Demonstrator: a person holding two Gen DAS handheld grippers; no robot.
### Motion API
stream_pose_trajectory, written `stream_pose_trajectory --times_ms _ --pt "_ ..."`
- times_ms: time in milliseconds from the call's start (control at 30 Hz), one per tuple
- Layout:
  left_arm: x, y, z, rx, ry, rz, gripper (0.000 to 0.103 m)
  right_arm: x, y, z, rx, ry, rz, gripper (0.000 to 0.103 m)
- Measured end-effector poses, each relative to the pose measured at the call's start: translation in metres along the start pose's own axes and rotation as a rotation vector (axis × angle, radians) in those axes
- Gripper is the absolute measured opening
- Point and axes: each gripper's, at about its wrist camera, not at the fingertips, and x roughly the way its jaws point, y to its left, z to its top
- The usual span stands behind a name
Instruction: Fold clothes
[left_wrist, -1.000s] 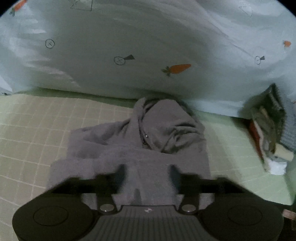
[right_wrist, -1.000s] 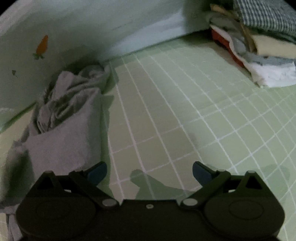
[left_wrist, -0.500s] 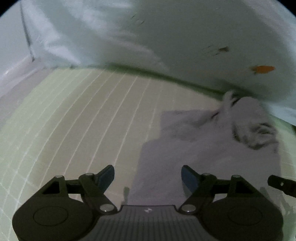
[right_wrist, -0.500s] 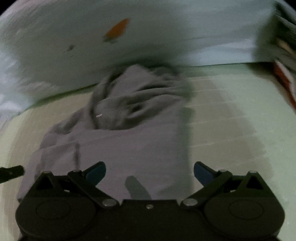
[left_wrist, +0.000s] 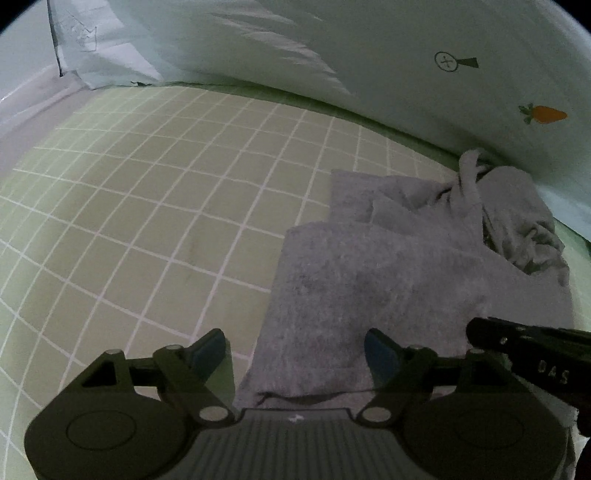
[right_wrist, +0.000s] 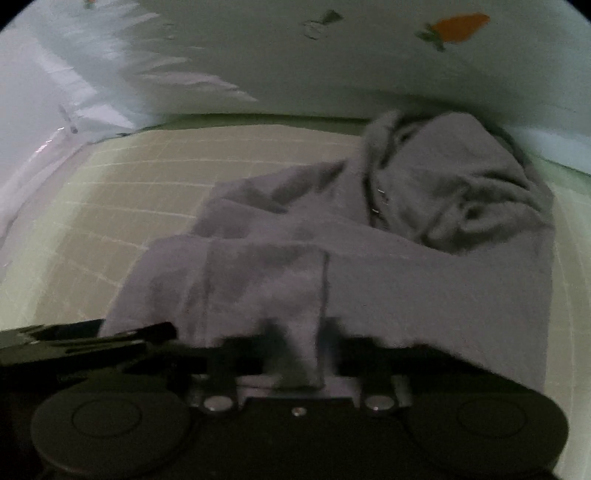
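Two claws are working at the near edge of a grey hoodie (left_wrist: 413, 266) lying on the green checked bed (left_wrist: 147, 206). Left claw (left_wrist: 295, 350) is hovering spread, gripping nothing. Right claw (right_wrist: 299, 350) is pinching the hoodie's near hem.

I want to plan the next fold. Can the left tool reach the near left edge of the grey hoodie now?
Probably yes. The left tool is open, and the hoodie edge lies just ahead between its fingers, with nothing covering it. The right tool grips further right.
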Motion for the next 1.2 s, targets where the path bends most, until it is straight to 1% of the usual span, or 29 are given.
stream_pose_trajectory --times_ms 100,233,333,433,533,633,767,867,933,967,1000,1033,1067,1100,1133,1167,1200 --pt "-0.006 -0.004 0.003 0.015 -0.016 -0.006 0.083 -0.010 -0.004 0.000 0.004 -0.034 0.025 0.005" --pt "-0.023 -0.015 0.007 0.043 -0.065 -0.016 0.083 -0.041 -0.012 -0.003 0.004 -0.101 0.025 0.005" --pt "-0.031 -0.026 0.008 0.075 -0.085 -0.022 0.084 -0.067 -0.028 -0.009 0.042 -0.139 -0.001 0.005" --pt "-0.033 -0.037 0.005 0.099 -0.077 -0.030 0.084 -0.087 -0.051 -0.019 0.085 -0.160 -0.071 0.005" --pt "-0.030 -0.046 0.000 0.111 -0.049 -0.028 0.084 -0.090 -0.081 -0.033 0.175 -0.132 -0.138 0.005" --pt "-0.024 -0.052 -0.006 0.124 -0.014 -0.013 0.084 -0.083 -0.109 -0.049 0.290 -0.079 -0.158 0.006" --pt "-0.013 -0.054 -0.012 0.132 0.034 0.009 0.084 -0.072 -0.120 -0.062 0.324 -0.044 -0.158 0.009" --pt "-0.009 -0.051 -0.015 0.124 0.056 0.003 0.084 -0.065 -0.118 -0.063 0.315 -0.029 -0.170 0.013" --pt "-0.011 -0.051 -0.013 0.122 0.056 -0.010 0.084 -0.064 -0.117 -0.062 0.318 -0.020 -0.176 0.018" --pt "-0.012 -0.051 -0.012 0.124 0.052 -0.015 0.084 -0.065 -0.119 -0.063 0.321 -0.017 -0.179 0.023" --pt "-0.014 -0.052 -0.009 0.129 0.044 -0.019 0.084 -0.065 -0.120 -0.063 0.325 -0.014 -0.185 0.031" --pt "-0.015 -0.053 -0.005 0.133 0.038 -0.021 0.084 -0.065 -0.123 -0.062 0.335 -0.013 -0.192 0.036" --pt "-0.016 -0.055 0.000 0.135 0.031 -0.023 0.085 -0.067 -0.126 -0.062 0.349 -0.017 -0.196 0.050" --pt "-0.017 -0.056 0.007 0.136 0.020 -0.027 0.085 -0.069 -0.130 -0.061 0.366 -0.027 -0.200 0.060" --pt "-0.017 -0.058 0.014 0.137 0.001 -0.033 0.086 -0.071 -0.134 -0.059 0.383 -0.042 -0.206 0.065" --pt "-0.017 -0.061 0.022 0.141 -0.013 -0.036 0.086 -0.073 -0.139 -0.057 0.400 -0.058 -0.216 0.078" --pt "-0.017 -0.064 0.031 0.147 -0.026 -0.039 0.087 -0.075 -0.144 -0.054 0.415 -0.076 -0.230 0.087"
